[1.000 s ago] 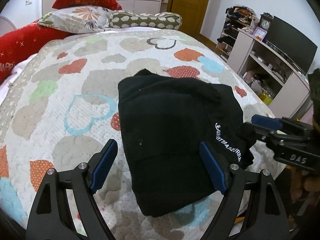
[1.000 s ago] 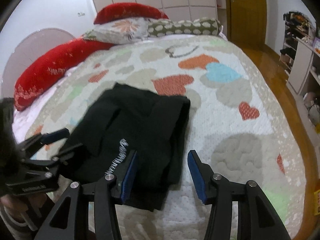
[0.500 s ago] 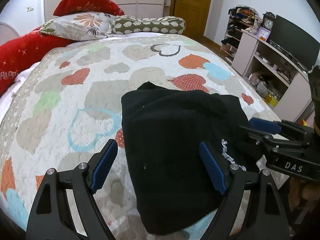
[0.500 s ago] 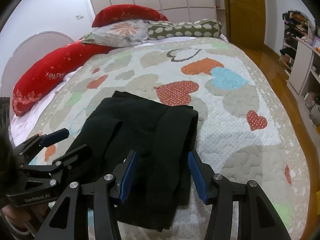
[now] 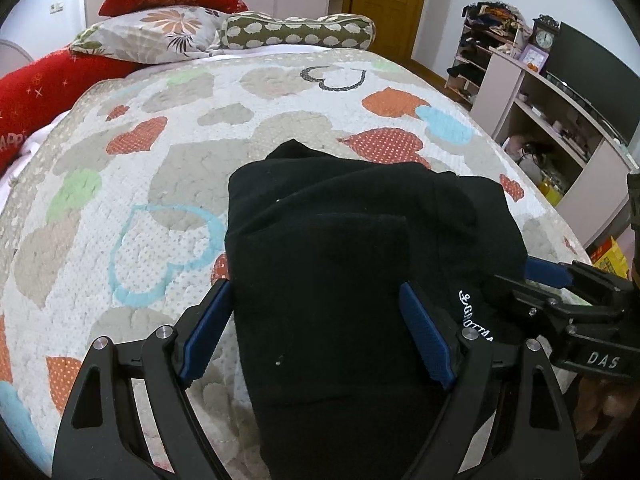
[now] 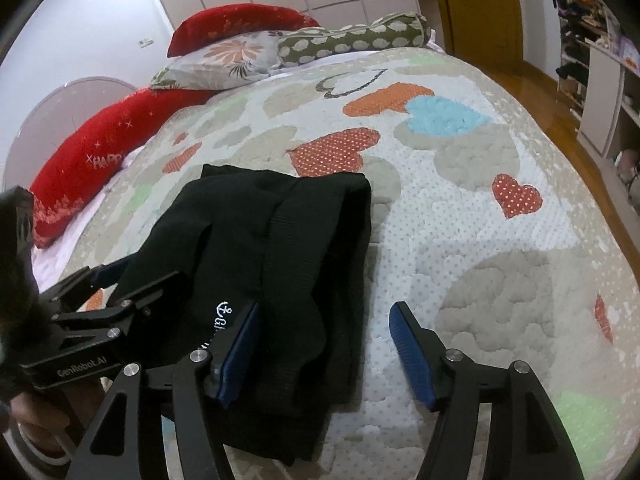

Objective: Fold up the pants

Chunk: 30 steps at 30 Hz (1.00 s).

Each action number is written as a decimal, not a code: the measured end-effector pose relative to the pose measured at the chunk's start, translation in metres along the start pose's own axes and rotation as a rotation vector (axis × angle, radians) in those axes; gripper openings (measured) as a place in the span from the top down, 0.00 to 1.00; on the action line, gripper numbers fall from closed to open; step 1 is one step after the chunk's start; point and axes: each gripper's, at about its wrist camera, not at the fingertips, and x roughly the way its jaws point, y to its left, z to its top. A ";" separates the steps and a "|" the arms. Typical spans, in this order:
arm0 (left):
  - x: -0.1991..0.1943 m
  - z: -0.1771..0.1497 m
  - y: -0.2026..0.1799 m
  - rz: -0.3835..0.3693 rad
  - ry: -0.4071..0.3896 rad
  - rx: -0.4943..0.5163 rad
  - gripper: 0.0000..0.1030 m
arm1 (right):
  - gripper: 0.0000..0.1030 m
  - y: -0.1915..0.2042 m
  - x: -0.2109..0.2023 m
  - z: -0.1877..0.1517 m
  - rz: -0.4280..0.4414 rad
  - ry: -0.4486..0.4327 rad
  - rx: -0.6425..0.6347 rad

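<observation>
The black pants (image 5: pixel 344 264) lie folded in a thick bundle on the heart-patterned quilt (image 5: pixel 168 184), with white lettering near their right edge. My left gripper (image 5: pixel 316 336) is open, its blue pads straddling the near left part of the bundle. In the right wrist view the pants (image 6: pixel 280 240) lie left of centre. My right gripper (image 6: pixel 324 348) is open over their near right edge, left pad on the fabric by the lettering, right pad over bare quilt. Each gripper shows in the other's view, the right one (image 5: pixel 560 292) and the left one (image 6: pixel 104 300).
Red, floral and spotted pillows (image 5: pixel 168 28) lie at the head of the bed. A shelf unit (image 5: pixel 552 120) with a dark TV stands to the right, past the bed's edge. A wooden door (image 5: pixel 388 0) is at the back.
Both grippers have moved forward and lower over the pants, which now fill more of each view. The jaws stay open. The bundle itself has barely shifted.
</observation>
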 end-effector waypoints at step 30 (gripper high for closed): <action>0.016 0.004 0.033 -0.299 0.105 -0.127 0.12 | 0.22 -0.013 0.034 0.016 0.320 -0.025 0.002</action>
